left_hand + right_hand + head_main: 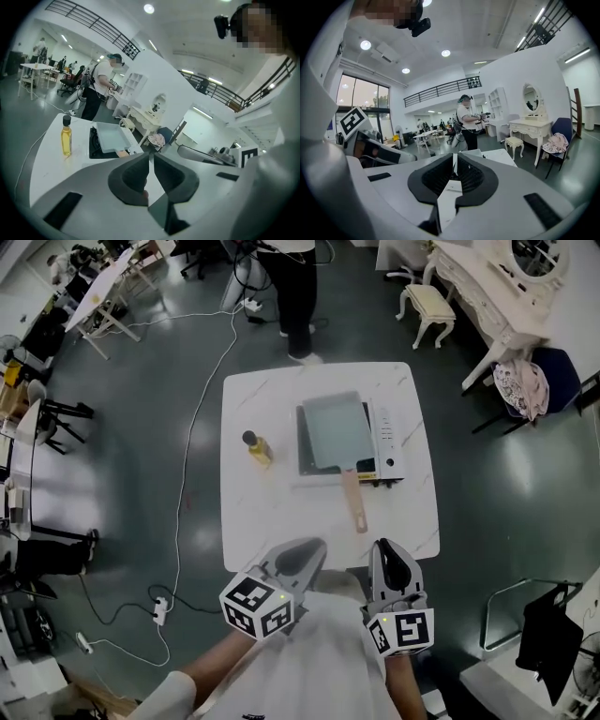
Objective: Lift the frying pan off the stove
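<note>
A rectangular pale blue-grey frying pan [335, 431] with a wooden handle [353, 502] rests on a portable stove [385, 441] on the white table [272, 502]; the handle points toward me. The pan [111, 138] also shows in the left gripper view, beyond the jaws. My left gripper [307, 552] hangs at the table's near edge, jaws shut and empty. My right gripper [384, 552] is beside it, also shut with nothing in it. Both are short of the handle tip and held close to my body. In the right gripper view, only the table's far part shows past the shut gripper [455, 165].
A bottle of yellow oil [257, 448] with a dark cap stands left of the stove. A person [295, 287] stands beyond the table's far edge. A white cable [192, 418] runs over the floor at left. A white dressing table [492, 296] and stool [429, 310] stand at the back right.
</note>
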`<state>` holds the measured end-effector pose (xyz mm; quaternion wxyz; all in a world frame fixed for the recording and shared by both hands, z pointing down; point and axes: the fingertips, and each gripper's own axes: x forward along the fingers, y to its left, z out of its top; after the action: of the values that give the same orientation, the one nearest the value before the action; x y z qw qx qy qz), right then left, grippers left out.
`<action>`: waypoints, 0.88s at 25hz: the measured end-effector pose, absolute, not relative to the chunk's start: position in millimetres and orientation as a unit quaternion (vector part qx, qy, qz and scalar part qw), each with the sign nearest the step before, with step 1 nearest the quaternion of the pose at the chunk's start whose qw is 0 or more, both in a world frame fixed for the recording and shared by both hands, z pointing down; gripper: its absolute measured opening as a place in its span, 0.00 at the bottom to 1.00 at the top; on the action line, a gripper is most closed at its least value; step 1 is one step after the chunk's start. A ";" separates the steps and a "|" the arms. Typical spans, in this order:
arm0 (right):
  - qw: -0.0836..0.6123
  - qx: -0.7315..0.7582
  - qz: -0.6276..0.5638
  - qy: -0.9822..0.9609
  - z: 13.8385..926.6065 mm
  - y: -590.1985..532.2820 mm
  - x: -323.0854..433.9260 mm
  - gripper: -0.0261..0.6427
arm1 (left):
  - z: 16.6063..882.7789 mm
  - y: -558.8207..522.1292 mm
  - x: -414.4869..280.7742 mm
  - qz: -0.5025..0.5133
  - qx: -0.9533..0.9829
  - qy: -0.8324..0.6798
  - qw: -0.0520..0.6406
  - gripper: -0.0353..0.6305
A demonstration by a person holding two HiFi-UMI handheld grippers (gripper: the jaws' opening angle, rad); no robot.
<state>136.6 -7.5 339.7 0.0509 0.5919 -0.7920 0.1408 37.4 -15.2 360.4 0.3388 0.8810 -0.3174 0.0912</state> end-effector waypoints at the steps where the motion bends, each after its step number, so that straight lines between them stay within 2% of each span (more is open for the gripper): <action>1: 0.054 0.592 0.144 -0.791 340.4 -6.8 134.9 0.04 | 359.5 -15.7 35.6 0.087 0.880 -0.314 0.346 0.06; 3: 0.059 0.594 0.152 -0.788 343.8 -7.3 133.2 0.05 | 360.6 -17.9 31.2 0.082 0.876 -0.311 0.359 0.06; 7: 0.056 0.587 0.174 -0.789 354.5 -15.2 134.0 0.13 | 377.1 -25.8 26.2 0.072 0.862 -0.304 0.400 0.07; 9: 0.057 0.576 0.192 -0.792 361.8 -20.7 133.9 0.17 | 386.9 -31.4 28.1 0.067 0.855 -0.299 0.419 0.14; 14: 0.056 0.551 0.243 -0.796 383.2 -33.5 134.3 0.20 | 409.8 -46.6 40.4 0.048 0.825 -0.277 0.490 0.21; 16: 0.061 0.545 0.257 -0.796 393.6 -40.2 137.5 0.21 | 418.3 -53.4 47.1 0.034 0.809 -0.263 0.525 0.27; 22: 0.070 0.528 0.314 -0.786 438.7 -59.6 153.6 0.27 | 461.5 -79.5 69.9 0.039 0.797 -0.248 0.549 0.43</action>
<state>153.6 -59.6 438.7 0.0697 0.5283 -0.7859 0.3139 69.9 -79.5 461.5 0.5495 0.7969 -0.2481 0.0391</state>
